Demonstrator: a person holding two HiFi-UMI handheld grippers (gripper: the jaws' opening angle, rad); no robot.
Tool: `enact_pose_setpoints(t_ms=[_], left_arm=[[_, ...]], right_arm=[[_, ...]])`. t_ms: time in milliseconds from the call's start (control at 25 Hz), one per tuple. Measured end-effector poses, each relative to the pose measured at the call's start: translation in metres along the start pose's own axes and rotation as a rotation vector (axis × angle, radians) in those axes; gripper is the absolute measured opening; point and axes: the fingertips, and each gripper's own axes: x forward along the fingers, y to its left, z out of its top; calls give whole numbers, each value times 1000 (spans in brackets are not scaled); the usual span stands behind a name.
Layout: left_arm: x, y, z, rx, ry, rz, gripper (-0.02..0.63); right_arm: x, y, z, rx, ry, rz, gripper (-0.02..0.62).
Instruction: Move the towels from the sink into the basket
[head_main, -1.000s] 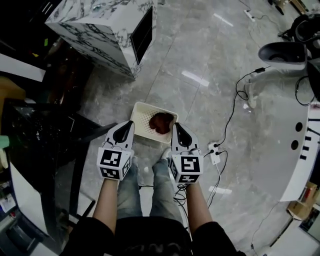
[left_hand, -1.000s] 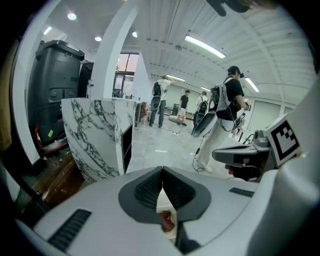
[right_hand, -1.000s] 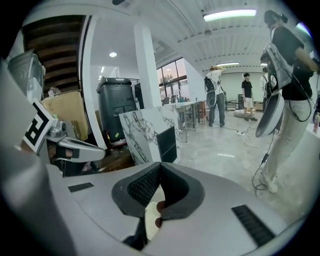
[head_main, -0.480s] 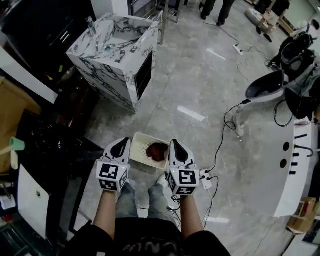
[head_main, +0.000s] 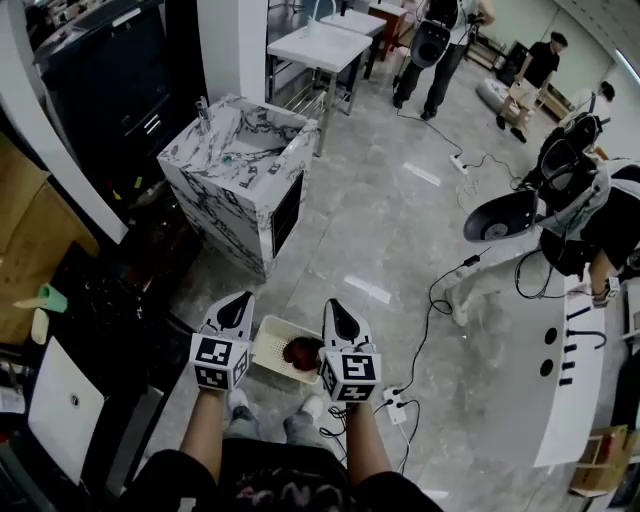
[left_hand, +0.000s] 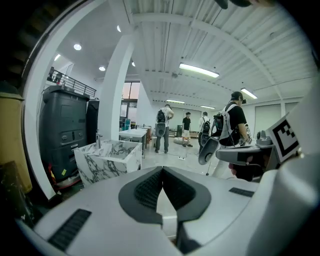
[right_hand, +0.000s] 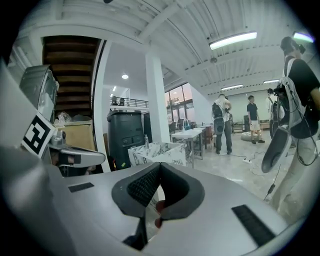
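Note:
The marble sink block (head_main: 240, 185) stands on the floor ahead, and a small teal thing (head_main: 230, 157) lies in its basin, too small to tell apart. Close to my feet sits the white basket (head_main: 268, 345) with a dark red towel (head_main: 300, 351) in it. Both grippers hover side by side above the basket, pointing forward. The left gripper (head_main: 239, 301) is shut and empty, its pads meeting in the left gripper view (left_hand: 162, 170). The right gripper (head_main: 333, 306) is shut and empty too (right_hand: 160, 166). The sink (left_hand: 111, 159) (right_hand: 159, 151) shows beyond the jaws in both gripper views.
A white table (head_main: 320, 45) stands behind the sink, with several people (head_main: 440, 40) beyond it. Dark cabinets (head_main: 110, 95) line the left. A power strip with cables (head_main: 395, 405) lies right of the basket. A chair (head_main: 500, 215) and a curved white desk (head_main: 565, 370) fill the right.
The head view has tilted up: the sink and the room behind it have come fully into view and the basket has slid down the picture. Both grippers stay shut over the basket.

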Motion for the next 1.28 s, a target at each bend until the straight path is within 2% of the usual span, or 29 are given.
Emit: enact_pose_setpoints(t_ms=[240,440,720,1280], left_arm=[[-17,0,43,9,-74,-1,15],[-24,-1,72,65,-115,-4,15],[-44,-3,112,99,-194,-8,15],[-66,0,122,107,-209,12,15]], right_arm=[[-16,3,35,-31,-46,-5,14],[-24,3,56,-44,-85,-15,14],[-33,20,89,-78,-151,12,14],[-37,35,103,-113,-165,28,14]])
